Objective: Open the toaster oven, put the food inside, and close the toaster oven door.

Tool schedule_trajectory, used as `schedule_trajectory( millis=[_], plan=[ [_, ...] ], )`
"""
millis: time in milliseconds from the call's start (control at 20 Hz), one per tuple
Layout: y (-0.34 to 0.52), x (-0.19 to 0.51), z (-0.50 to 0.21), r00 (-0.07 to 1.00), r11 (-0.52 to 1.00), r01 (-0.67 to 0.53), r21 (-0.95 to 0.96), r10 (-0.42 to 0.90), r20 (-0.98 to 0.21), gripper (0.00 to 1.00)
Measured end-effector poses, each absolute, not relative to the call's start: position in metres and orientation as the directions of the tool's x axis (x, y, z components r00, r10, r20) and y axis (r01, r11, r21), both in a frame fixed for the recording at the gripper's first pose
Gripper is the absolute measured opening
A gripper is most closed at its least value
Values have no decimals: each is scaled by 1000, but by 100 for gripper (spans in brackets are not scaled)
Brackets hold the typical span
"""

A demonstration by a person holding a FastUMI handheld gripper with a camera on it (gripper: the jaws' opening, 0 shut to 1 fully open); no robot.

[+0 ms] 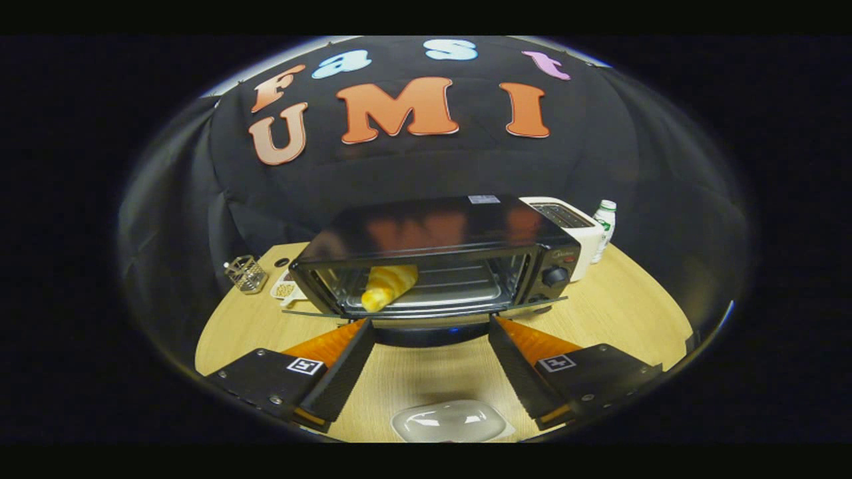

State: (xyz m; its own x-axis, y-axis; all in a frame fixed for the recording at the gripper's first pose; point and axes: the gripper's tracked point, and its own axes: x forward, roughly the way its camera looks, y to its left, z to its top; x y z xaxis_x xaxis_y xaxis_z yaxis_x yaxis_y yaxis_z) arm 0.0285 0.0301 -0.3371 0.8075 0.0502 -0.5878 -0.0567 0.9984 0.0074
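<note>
Your gripper has its fingers spread wide apart, holding nothing; the tips sit just short of the lowered door of the toaster oven, one tip toward each end of the door's front edge, though you cannot tell whether they touch it. Far off to the left of the left finger stands a small clear glass holder with faceted sides, and beside it a small white dish with something grainy in it. Straight ahead, beyond the fingers, the toaster oven is a glossy dark box with a shiny metal interior and wire rack; the food, a golden ridged pastry, lies tilted inside on the left part of the rack. The oven's right panel carries a round knob and a small brand mark too blurred to read. Behind its right side stands a white slot toaster, then a white bottle with a green label. Between your fingers, nearest to you, a smooth pale lidded container rests on the light wood-grain table.
</note>
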Motion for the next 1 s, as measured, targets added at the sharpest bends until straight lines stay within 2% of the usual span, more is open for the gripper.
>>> schedule_trajectory(
  millis=[100, 400, 650, 1000],
  plan=[
    [30, 34, -348, 788, 998, -56, -13, 36, -615, 100],
    [57, 52, -324, 816, 996, -81, 38, 88, -572, 100],
    [67, 49, -259, 858, 990, -127, 56, 138, -495, 100],
    [72, 54, -147, 933, 989, -148, 18, 145, -330, 99]
  ],
)
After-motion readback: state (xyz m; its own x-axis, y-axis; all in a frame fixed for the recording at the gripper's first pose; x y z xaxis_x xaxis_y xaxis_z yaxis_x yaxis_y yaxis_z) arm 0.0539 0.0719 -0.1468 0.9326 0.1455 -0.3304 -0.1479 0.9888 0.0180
